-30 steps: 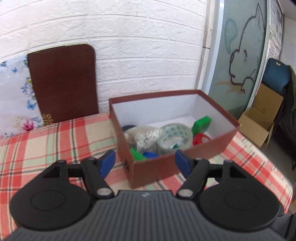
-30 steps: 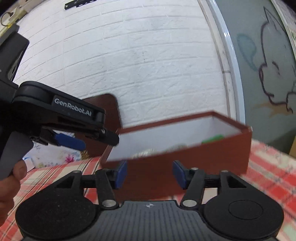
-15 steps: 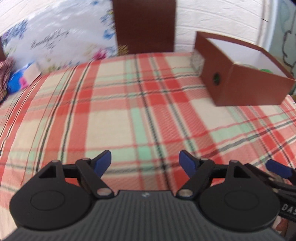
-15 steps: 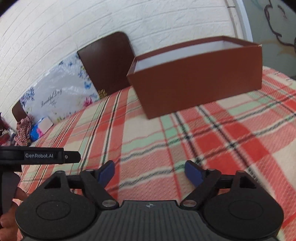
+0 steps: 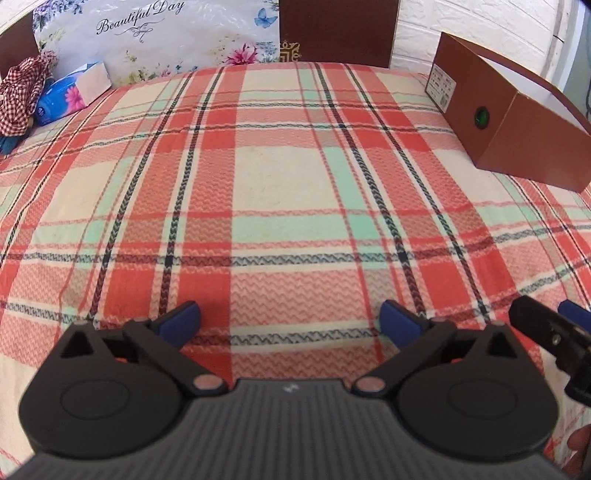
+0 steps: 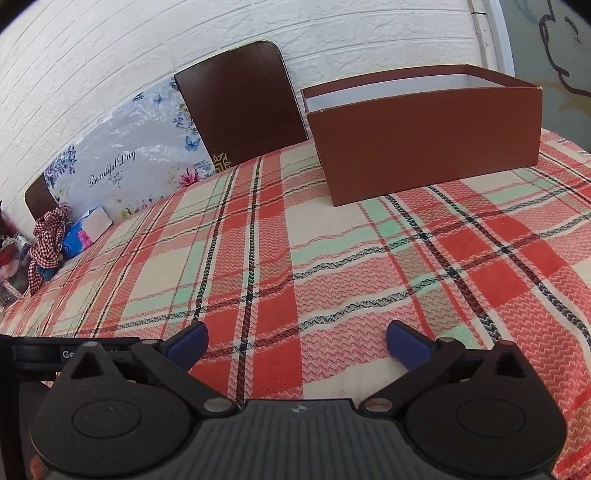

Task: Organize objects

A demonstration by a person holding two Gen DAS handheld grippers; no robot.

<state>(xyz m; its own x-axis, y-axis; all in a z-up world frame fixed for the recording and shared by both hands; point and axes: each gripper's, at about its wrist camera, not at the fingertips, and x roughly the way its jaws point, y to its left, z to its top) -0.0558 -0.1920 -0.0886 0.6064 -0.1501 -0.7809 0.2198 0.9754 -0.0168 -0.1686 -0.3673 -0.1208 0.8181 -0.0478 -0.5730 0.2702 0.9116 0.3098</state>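
A brown cardboard box (image 5: 509, 122) with a white inside stands on the plaid cloth (image 5: 277, 184) at the far right; its contents are hidden from here. My left gripper (image 5: 290, 317) hovers low over bare cloth, well short of the box, its jaws opening wide with nothing between them. In the right wrist view the box (image 6: 424, 136) stands ahead and to the right. My right gripper (image 6: 297, 341) is also opening over the cloth (image 6: 258, 258), holding nothing. One finger of the right gripper (image 5: 546, 328) shows at the left wrist view's right edge.
A dark brown board (image 6: 240, 107) leans on the white brick wall behind the box. A floral plastic bag (image 5: 155, 33), a blue tissue pack (image 5: 70, 96) and a red checked rag (image 5: 22, 92) lie at the far left corner.
Both grippers have drawn back from the box and tipped down toward the cloth. Their jaws have spread wider. The box's contents have dropped out of sight.
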